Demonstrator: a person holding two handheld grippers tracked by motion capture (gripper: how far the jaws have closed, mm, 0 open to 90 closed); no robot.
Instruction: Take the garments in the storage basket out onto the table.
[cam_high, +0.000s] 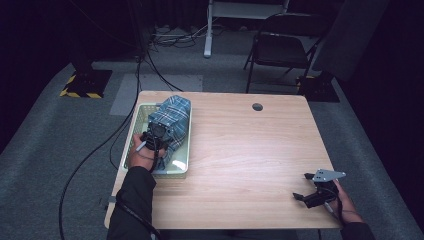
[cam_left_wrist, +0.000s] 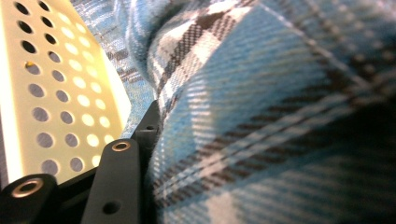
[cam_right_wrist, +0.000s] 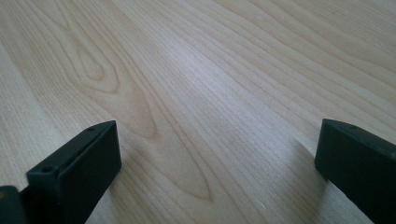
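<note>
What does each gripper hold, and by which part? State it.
The left gripper pinches a fold of the plaid cloth in the basket. The right gripper holds nothing.

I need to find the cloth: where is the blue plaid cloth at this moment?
In the high view, the blue plaid cloth lies in the pale green basket at the table's left edge, with the left gripper closed on it.

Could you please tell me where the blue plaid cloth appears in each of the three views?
High view: blue plaid cloth left of centre, in the pale basket, under the left gripper.
Left gripper view: cloth across centre and right.
Right gripper view: bare table instead.
Shared landmark: the perforated basket.
</note>
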